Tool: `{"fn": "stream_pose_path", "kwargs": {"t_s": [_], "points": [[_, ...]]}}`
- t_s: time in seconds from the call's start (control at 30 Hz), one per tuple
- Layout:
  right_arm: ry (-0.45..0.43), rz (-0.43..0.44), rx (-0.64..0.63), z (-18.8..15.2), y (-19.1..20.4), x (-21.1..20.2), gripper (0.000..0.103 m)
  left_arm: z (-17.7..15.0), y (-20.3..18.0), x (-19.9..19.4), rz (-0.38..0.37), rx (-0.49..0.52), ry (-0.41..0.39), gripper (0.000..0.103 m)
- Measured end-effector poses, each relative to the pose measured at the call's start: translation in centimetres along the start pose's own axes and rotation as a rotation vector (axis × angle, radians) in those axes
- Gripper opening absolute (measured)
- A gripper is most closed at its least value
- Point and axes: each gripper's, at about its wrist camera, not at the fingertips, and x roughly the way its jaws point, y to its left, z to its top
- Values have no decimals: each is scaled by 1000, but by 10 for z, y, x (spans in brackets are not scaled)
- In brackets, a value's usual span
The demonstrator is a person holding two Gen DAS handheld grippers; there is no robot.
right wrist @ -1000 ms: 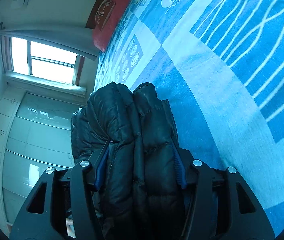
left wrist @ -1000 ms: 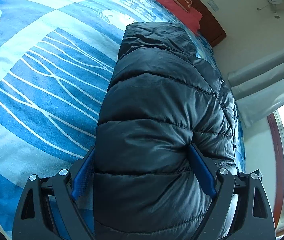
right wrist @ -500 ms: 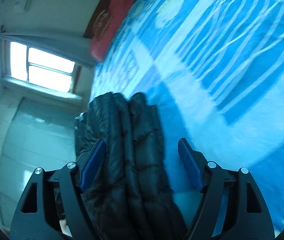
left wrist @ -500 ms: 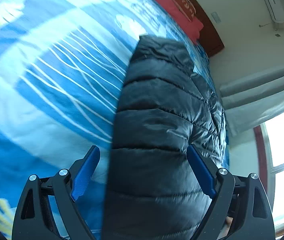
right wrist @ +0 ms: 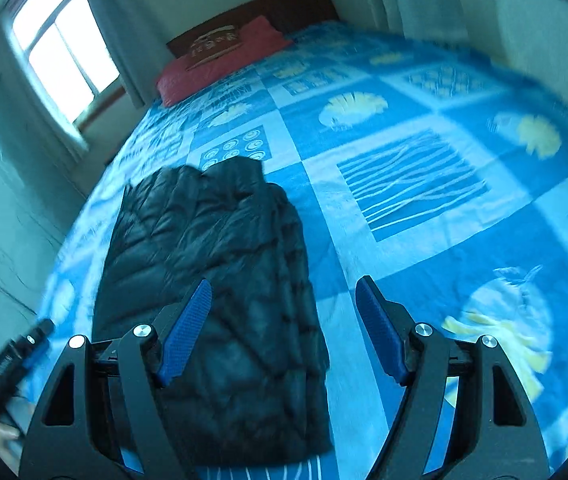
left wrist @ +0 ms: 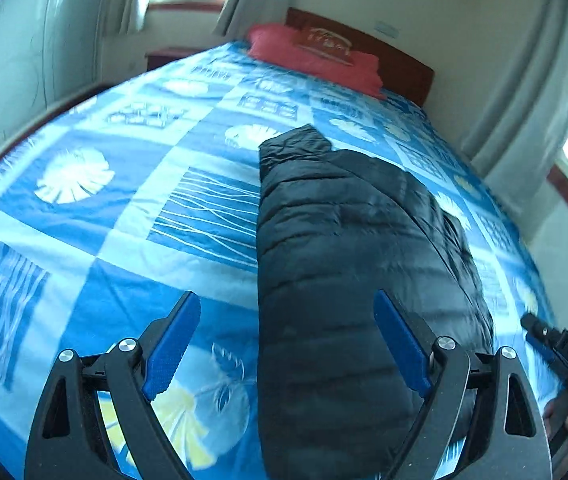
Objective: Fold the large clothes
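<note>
A black quilted puffer jacket lies folded into a long narrow bundle on the blue patterned bedspread. My left gripper is open and empty, raised above the near end of the jacket. In the right wrist view the same jacket lies folded below and left of centre. My right gripper is open and empty, above the jacket's right edge. The right gripper's tip shows at the far right of the left wrist view, and the left gripper's tip at the far left of the right wrist view.
A red pillow and a dark wooden headboard stand at the far end of the bed. Windows with curtains flank the bed. A pale wardrobe stands along the left side.
Both grippers opened and let go of the jacket, then pulled back and up. The jacket now lies free on the bed, and the views have swung to level.
</note>
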Motion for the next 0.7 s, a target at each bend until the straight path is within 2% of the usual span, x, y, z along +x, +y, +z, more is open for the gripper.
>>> {"fn": "stream_pose_path", "kwargs": {"t_s": [0.17,0.3,0.7], "points": [[-32,-41,-119,-19,31,-31,80,-19,-14,-33,17,44,-49,87],[-45,-50,-177,-36,47,-51,80,-33,-26,-54,18,71,-54,87],[-93,-64,-244,-62,64,-86,80,-58,-48,-79,23,127,-69,87]]}}
